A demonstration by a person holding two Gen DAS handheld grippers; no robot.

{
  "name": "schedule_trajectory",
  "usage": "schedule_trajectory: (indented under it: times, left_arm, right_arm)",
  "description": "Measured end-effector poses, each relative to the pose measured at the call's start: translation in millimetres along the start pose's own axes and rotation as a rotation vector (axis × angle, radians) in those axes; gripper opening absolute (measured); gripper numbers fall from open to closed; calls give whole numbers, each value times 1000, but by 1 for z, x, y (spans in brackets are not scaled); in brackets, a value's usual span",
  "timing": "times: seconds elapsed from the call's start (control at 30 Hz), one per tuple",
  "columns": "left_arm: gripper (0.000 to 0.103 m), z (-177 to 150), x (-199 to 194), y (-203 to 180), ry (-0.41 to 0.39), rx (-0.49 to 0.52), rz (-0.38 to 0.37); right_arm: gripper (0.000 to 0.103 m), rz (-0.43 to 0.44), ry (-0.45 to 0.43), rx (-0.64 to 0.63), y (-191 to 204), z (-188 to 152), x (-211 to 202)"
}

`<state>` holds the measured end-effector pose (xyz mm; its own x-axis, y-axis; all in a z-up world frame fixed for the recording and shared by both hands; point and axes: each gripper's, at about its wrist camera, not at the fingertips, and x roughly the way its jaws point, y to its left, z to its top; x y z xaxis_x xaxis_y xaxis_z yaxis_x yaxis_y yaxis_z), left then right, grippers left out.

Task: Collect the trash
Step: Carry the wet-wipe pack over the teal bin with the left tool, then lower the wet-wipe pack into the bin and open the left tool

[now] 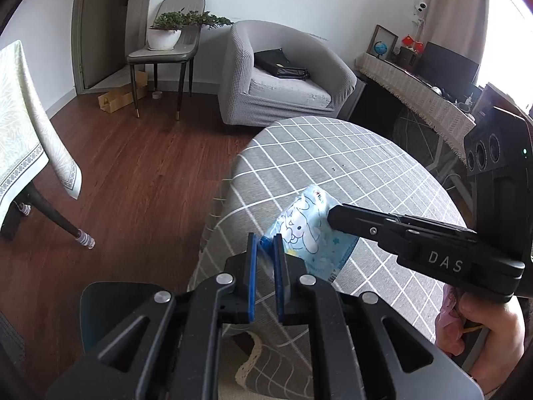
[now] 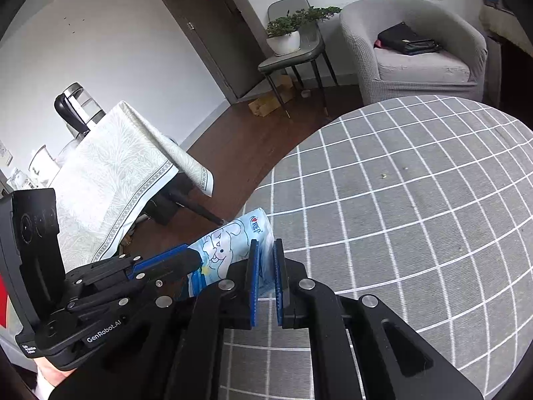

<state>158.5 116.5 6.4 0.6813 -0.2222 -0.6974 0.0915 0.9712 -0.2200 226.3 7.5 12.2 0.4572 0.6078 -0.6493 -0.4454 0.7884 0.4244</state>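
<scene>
While both of my grippers point down over the round counter (image 1: 366,166) with its grey checked cloth, each one is clamped on the same light-blue cartoon wrapper (image 1: 306,230). My left gripper (image 1: 266,246) pinches one edge of the wrapper between its blue pads (image 1: 252,266), with only a narrow gap between them. My right gripper (image 2: 266,253) is clenched on the opposite edge in the same way; in the left wrist view it enters from the right and its tip covers part of the wrapper. The wrapper is stretched between the two grippers, above the counter's near-left edge and partly over the wooden floor (image 1: 133,166). I cannot tell whether it touches the cloth. Beyond the counter stand a grey armchair (image 1: 283,76) with a black bag (image 1: 279,63) on its seat, and a chair (image 1: 163,53) carrying a potted plant (image 1: 166,33).
</scene>
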Motion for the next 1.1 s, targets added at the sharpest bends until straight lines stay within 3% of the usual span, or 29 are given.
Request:
schedule_trajectory:
  times: [0.53, 0.73, 1.1]
  left_arm:
    - [9, -20, -49, 99, -23, -86, 112]
    - [9, -30, -59, 132, -14, -106, 153]
    - [9, -57, -56, 171, 70, -66, 262]
  right_arm:
    - [9, 88, 100, -98, 93, -8, 80]
    - [11, 104, 126, -100, 111, -9, 103]
    - [11, 78, 151, -112, 124, -13, 126]
